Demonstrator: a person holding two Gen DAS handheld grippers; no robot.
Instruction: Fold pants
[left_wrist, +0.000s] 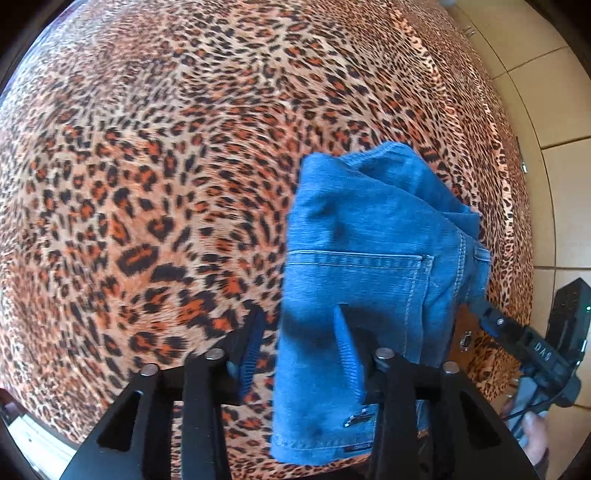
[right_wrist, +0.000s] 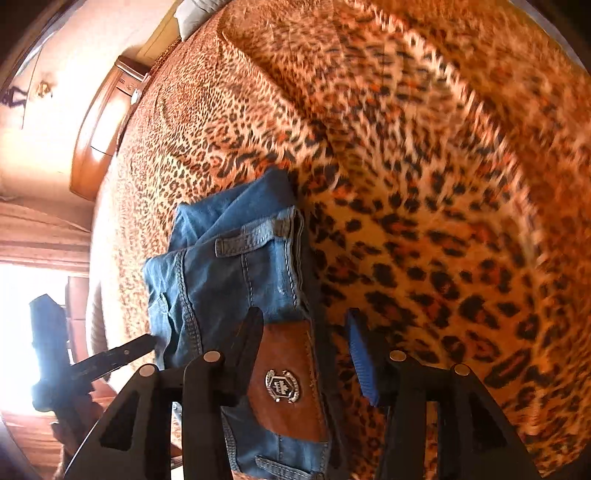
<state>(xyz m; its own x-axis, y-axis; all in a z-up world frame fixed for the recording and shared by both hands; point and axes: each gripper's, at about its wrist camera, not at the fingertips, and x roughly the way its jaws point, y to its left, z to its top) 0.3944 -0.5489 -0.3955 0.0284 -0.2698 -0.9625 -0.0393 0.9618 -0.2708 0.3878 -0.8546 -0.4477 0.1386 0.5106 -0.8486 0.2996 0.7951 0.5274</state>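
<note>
Blue denim jeans (left_wrist: 362, 236) lie folded into a compact bundle on a bed covered by a leopard-print bedspread (left_wrist: 147, 166), near the bed edge beside a tiled floor (left_wrist: 554, 110). Left wrist view: back pocket (left_wrist: 354, 280) with pale stitching faces up; layers stacked, folded edges bunched at the far end. Right wrist view: waistband with belt loop (right_wrist: 243, 242) and a brown leather patch (right_wrist: 288, 376) bearing a metal emblem.

Left hand-held gripper (left_wrist: 295, 354): jaws partly open. One blue-padded finger rests on top of the denim near the pocket; the other sits off the bundle over the bedspread. The bundle's edge lies between them, pads not pressing it.

Right hand-held gripper (right_wrist: 306, 354): jaws partly open, straddling the waistband corner at the patch. The left-of-frame finger overlaps the denim; the other stands apart over the bedspread. Contact is probably light at most; this view is motion-blurred.

A wooden headboard (right_wrist: 99, 140) stands at the far end.
</note>
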